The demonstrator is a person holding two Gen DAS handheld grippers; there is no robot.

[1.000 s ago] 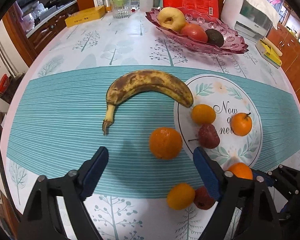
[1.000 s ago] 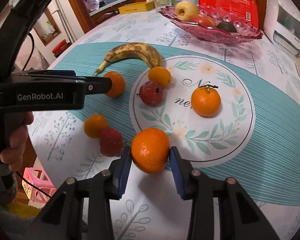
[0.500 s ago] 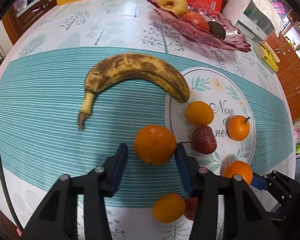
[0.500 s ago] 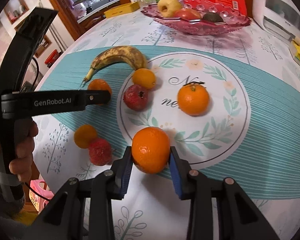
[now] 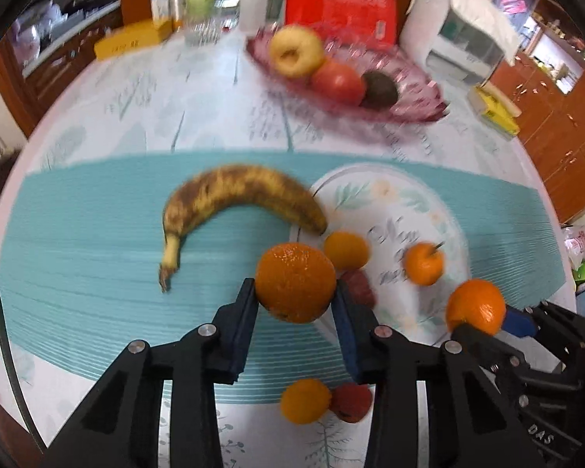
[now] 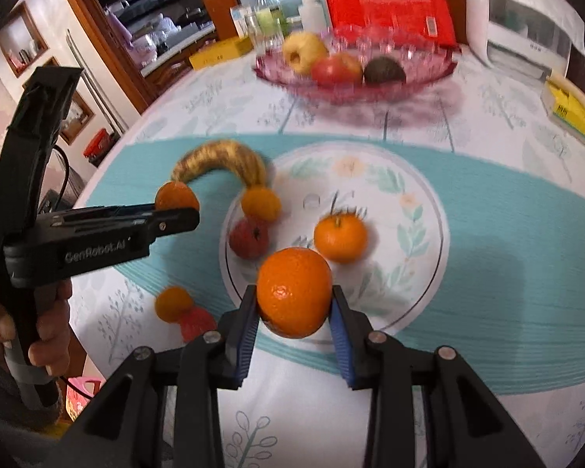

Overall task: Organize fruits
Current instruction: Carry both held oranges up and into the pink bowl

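Kitchen tabletop: one orange has just been clamped by the closing left tongs, another is pinched in the right tongs — both lifted clear, presumably bound for the pink bowl.

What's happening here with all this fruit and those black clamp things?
A person is sorting fruit using two handheld grippers. The left gripper has just closed on one large round orange; the right gripper clamps another orange. A spotted yellow banana, small tangerines and red fruits lie on the teal-striped tablecloth. The pink glass fruit dish sits beyond.
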